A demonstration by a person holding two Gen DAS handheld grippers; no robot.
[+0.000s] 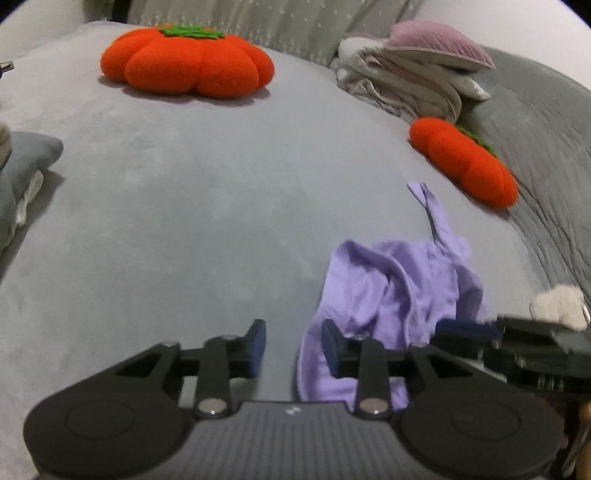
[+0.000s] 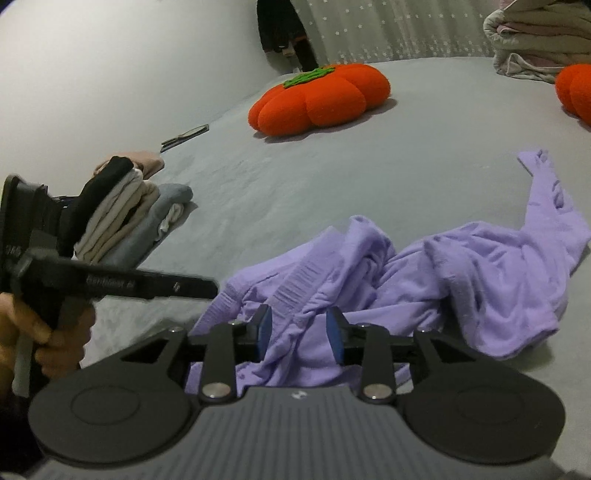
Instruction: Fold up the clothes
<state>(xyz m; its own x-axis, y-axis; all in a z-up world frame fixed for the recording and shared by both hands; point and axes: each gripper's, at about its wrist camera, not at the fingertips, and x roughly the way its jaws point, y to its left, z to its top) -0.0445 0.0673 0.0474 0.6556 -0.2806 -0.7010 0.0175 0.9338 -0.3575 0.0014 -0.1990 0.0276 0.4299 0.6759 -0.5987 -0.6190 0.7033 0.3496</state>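
Both the left gripper point(image 1: 293, 347) and right gripper point(image 2: 300, 334) hover with jaws partly apart, gripping nothing, over the crumpled purple garment point(image 2: 424, 273) on the grey bed point(image 1: 184, 203); spreading it flat likely comes next, needing two corner grips

The crumpled garment point(image 2: 424, 280) is plain lilac, with a ribbed band of fine stripes. The bed point(image 1: 184, 221) is pale grey. Both pumpkin cushions point(image 1: 186, 61) point(image 1: 465, 162) are bright orange with green tops. The curtain point(image 2: 388, 29) is grey with small white stars. The gripper point(image 2: 300, 334) is black with blue pads.
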